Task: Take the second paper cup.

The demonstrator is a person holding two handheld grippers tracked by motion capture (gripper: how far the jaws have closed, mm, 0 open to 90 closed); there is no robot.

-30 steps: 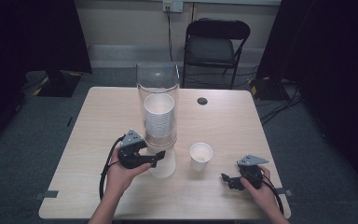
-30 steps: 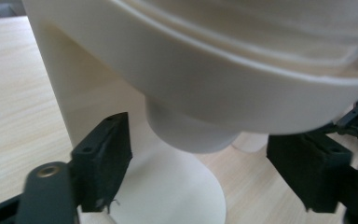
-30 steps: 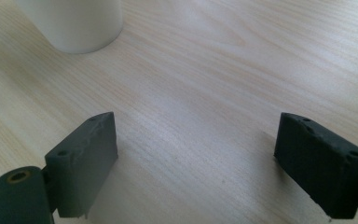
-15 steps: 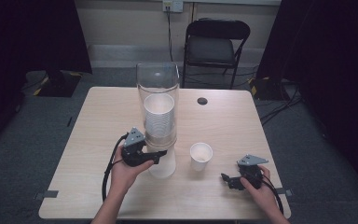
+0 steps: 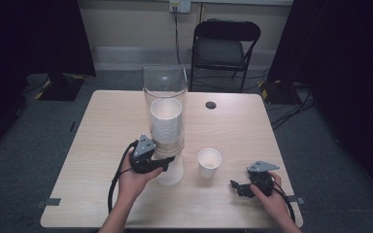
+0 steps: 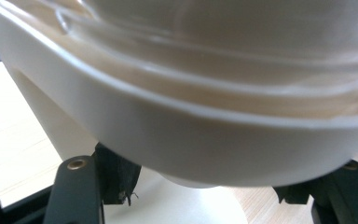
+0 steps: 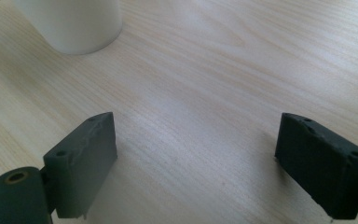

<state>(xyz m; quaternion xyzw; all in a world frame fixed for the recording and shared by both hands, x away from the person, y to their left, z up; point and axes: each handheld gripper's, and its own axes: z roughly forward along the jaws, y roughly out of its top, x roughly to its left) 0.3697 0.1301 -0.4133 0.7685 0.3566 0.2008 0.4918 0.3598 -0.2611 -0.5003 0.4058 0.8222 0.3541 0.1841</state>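
A clear tube dispenser (image 5: 165, 92) stands mid-table with a stack of white paper cups (image 5: 165, 124) inside. The lowest cup (image 5: 171, 174) sticks out under its white collar (image 6: 177, 121). My left gripper (image 5: 167, 160) reaches in from the left at that cup. In the left gripper view the left gripper (image 6: 205, 186) is open, one jaw on each side of the cup's narrow lower part (image 6: 186, 196). A single paper cup (image 5: 209, 162) stands upright to the right. My right gripper (image 5: 238, 188) rests low at the table's front right, open and holding nothing (image 7: 196, 154).
The loose cup's base (image 7: 74, 23) shows at the top left of the right gripper view. A small black disc (image 5: 211, 105) lies on the table (image 5: 102, 126) behind the dispenser. A black folding chair (image 5: 226, 46) stands beyond the far edge.
My left gripper has crept slightly to the right, closer under the dispenser. The right gripper has stayed put.
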